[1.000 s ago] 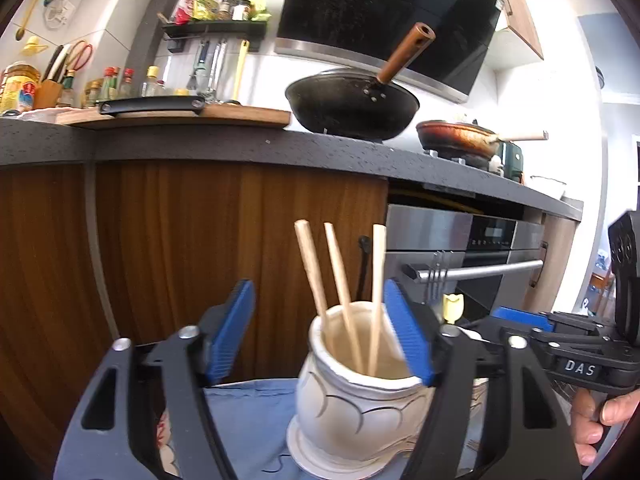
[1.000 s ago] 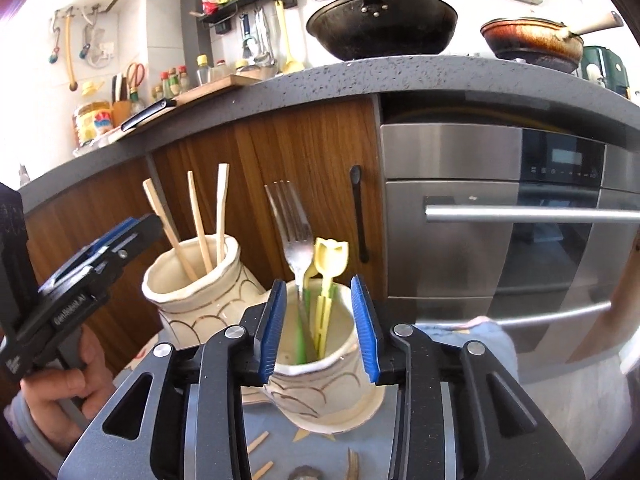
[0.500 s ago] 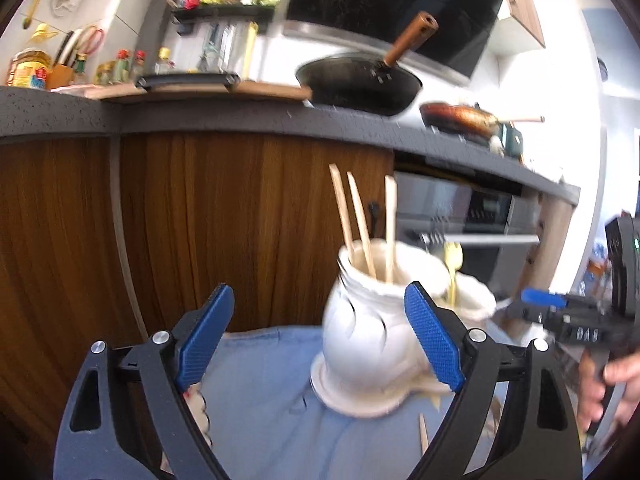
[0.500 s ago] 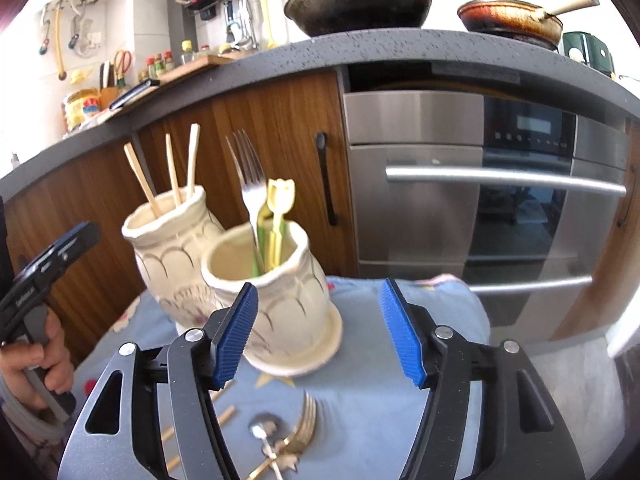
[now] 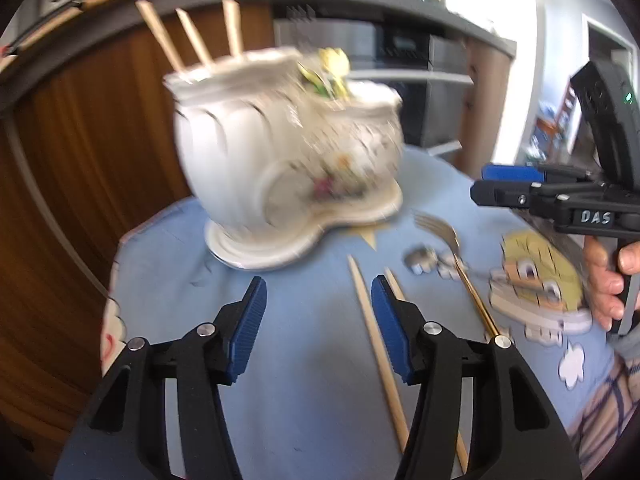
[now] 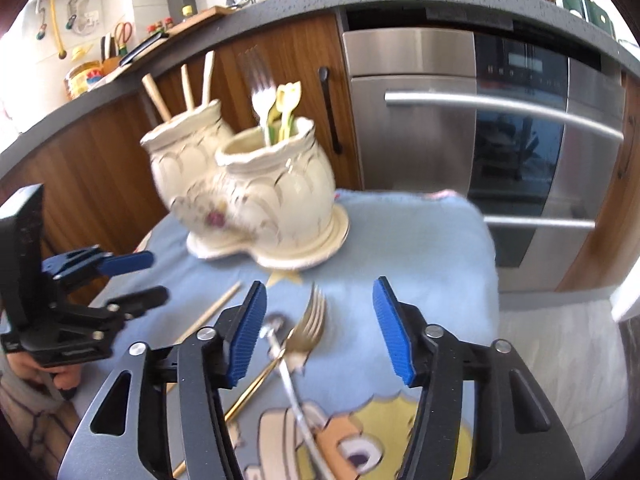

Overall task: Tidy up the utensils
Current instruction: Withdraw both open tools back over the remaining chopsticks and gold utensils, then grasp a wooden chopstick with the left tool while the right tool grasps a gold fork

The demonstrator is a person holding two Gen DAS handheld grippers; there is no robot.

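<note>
Two joined cream ceramic pots stand on a blue cloth. The left pot [image 5: 232, 152] [image 6: 188, 168] holds three wooden chopsticks [image 5: 192, 40]. The right pot [image 6: 280, 184] holds a silver fork [image 6: 260, 96] and yellow-green utensils [image 6: 286, 108]. On the cloth lie a gold-handled fork [image 6: 308, 316] [image 5: 444, 236], a silver spoon [image 6: 280, 344] and loose chopsticks [image 5: 376, 344] [image 6: 212, 312]. My left gripper [image 5: 318, 320] is open and empty in front of the pots. My right gripper [image 6: 318, 328] is open and empty above the fork and spoon.
The cloth [image 6: 408, 240] has a yellow cartoon print [image 5: 536, 280]. Behind stand wooden cabinets [image 6: 100, 152], a steel oven [image 6: 480, 140] and a dark counter [image 6: 280, 4] with pans. The cloth's right edge drops to a pale floor [image 6: 560, 340].
Both grippers have drawn back and opened, away from the pots and tilted down. The loose fork, spoon and chopsticks on the cloth have come into view.
</note>
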